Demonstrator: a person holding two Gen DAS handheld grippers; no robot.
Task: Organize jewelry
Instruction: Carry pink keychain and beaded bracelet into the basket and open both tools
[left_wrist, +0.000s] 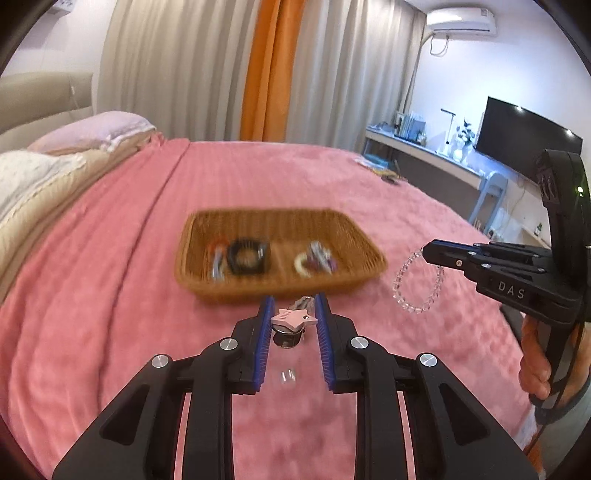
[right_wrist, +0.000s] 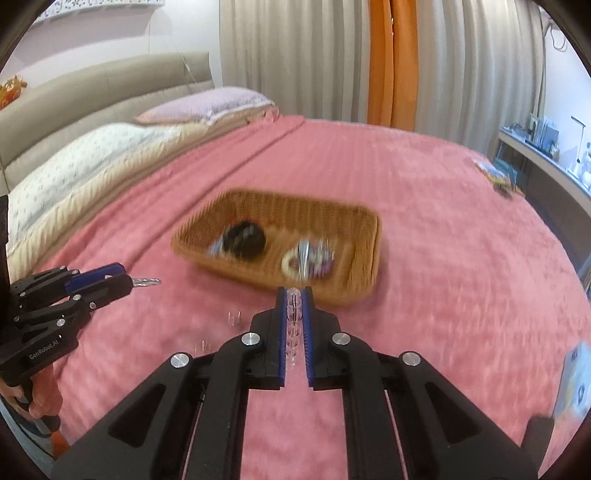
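Observation:
A wicker basket (left_wrist: 199, 236) sits on the pink bedspread, also in the right wrist view (right_wrist: 369, 229). It holds a black ring-shaped piece (left_wrist: 245, 256), a white ring (left_wrist: 303, 263) and several other small pieces, all blurred. My left gripper (left_wrist: 293, 308) is shut on a pink star-shaped hair clip (left_wrist: 293, 318), just short of the basket's near edge. My right gripper (right_wrist: 294, 297) is shut on a clear bead bracelet (right_wrist: 293, 314), which hangs below it in the left wrist view (left_wrist: 417, 284), to the right of the basket.
Pillows (right_wrist: 92, 155) and a padded headboard (right_wrist: 103, 85) lie at the far left of the bed. Small items (left_wrist: 380, 168) lie at the bed's far right edge. A desk with a monitor (left_wrist: 524, 136) stands beyond. Curtains (left_wrist: 266, 66) hang behind.

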